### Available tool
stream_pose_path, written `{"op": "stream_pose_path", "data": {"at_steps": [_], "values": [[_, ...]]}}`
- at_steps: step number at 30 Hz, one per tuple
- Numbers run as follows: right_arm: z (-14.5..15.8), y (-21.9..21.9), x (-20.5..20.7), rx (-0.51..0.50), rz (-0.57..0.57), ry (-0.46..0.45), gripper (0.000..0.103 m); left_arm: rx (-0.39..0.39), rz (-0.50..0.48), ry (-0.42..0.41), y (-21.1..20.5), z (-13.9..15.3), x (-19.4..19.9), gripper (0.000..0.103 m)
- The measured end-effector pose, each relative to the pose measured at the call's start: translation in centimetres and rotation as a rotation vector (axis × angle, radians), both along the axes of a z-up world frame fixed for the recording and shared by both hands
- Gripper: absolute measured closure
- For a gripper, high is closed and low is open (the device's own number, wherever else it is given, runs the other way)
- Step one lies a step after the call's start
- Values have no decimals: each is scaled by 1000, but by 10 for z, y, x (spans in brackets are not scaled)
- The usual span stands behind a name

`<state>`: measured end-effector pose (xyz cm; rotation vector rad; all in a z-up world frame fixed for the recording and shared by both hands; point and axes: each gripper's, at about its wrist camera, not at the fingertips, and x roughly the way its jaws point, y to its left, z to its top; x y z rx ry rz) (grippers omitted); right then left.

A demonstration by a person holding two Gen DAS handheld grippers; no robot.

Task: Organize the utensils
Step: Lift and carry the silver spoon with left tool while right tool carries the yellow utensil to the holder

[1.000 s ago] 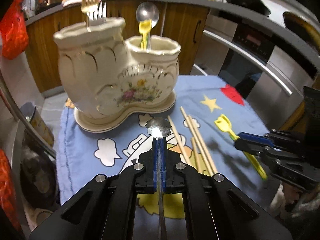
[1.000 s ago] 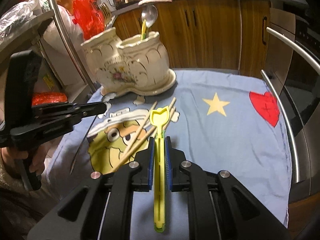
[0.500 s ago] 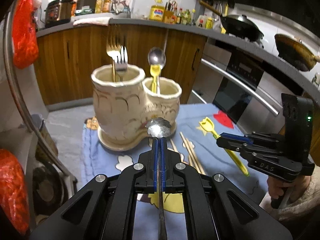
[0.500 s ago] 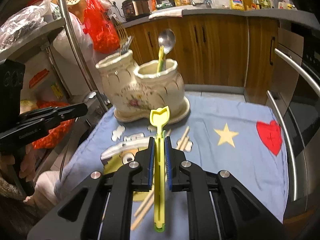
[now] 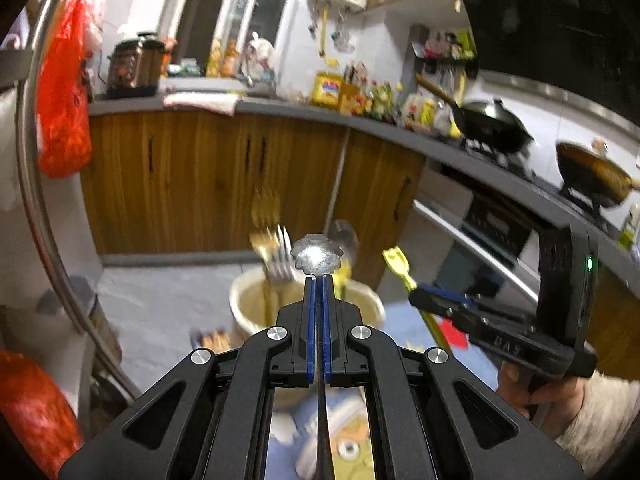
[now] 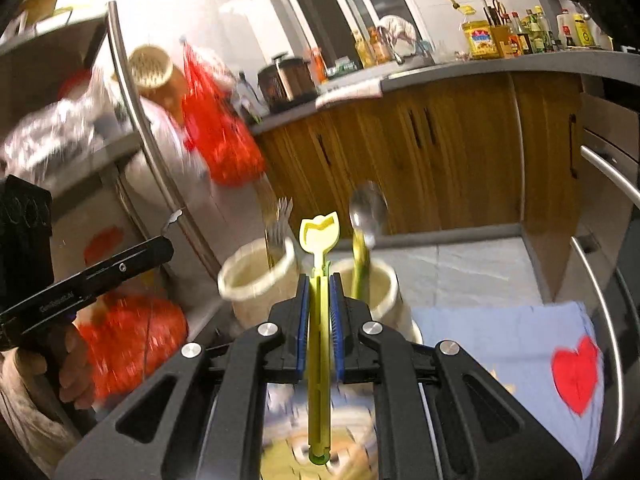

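Two hand-held grippers, each clamped on one utensil. The left hand-held gripper [image 5: 319, 276] pinches a metal utensil [image 5: 318, 258], its head at frame centre. The right hand-held gripper [image 6: 319, 280] grips a yellow plastic utensil [image 6: 319, 236]. Just beyond stands one two-cup ceramic holder [image 6: 256, 276] with forks [image 6: 278, 224] and a spoon [image 6: 366, 210].

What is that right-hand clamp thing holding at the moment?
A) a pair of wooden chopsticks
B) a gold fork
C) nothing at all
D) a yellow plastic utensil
D: the right gripper is shut on the yellow plastic utensil, whose long handle runs back between the blue pads while its shaped end pokes out ahead, in front of the cream ceramic holder.
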<state>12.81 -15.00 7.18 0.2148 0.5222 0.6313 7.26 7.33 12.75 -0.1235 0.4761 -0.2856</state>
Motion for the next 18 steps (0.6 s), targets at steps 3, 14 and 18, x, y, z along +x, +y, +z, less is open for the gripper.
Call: {"op": "stream_pose_path", "data": {"at_steps": [3, 14, 18], "values": [[11, 5, 18, 52, -7, -39, 93, -2, 40, -46, 7, 17, 20, 99], [0, 23, 65, 151, -42, -105, 93, -48, 130, -191, 10, 23, 70, 99], [-8, 26, 69, 143, -50, -135, 93, -46, 159, -231, 7, 15, 76, 99]]}}
